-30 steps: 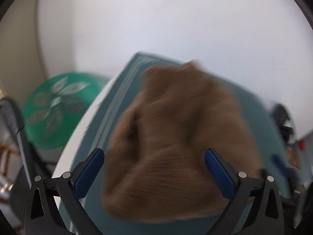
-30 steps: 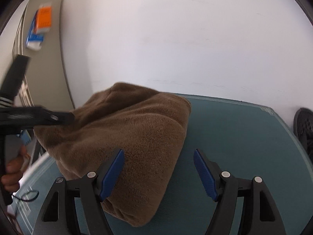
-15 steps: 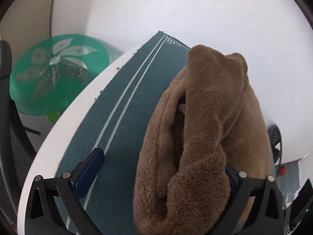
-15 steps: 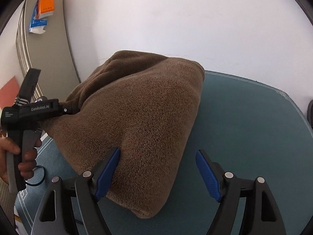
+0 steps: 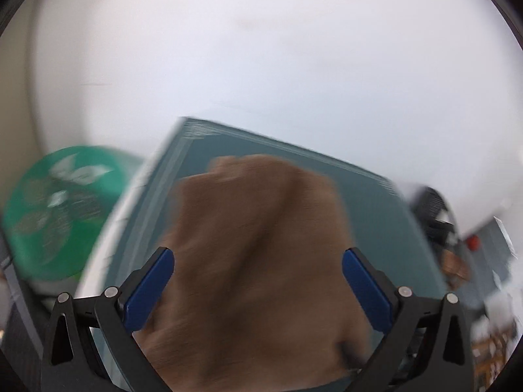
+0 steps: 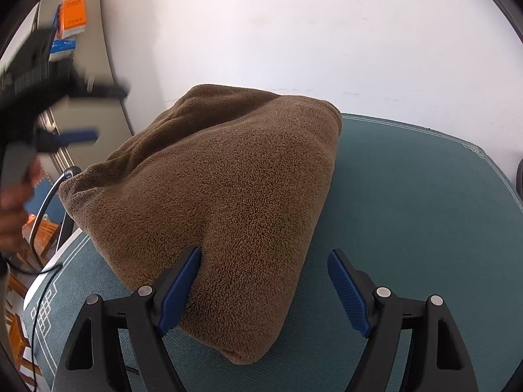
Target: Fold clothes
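The brown garment is thick, fuzzy fleece cloth with a matt nap. It lies on a teal mat of flat woven fabric. The right gripper looks like matt black plastic with ribbed blue pads.

Left wrist view: we look forward between the left tool's wide-apart fingers, close above the brown garment, toward the white wall; motion-blurred.
Right wrist view: we look along the right tool, low and near, facing the same wall.
Shared: both show the garment, the teal surface and the wall.
Cross-sight: the right view catches the left tool at far left.
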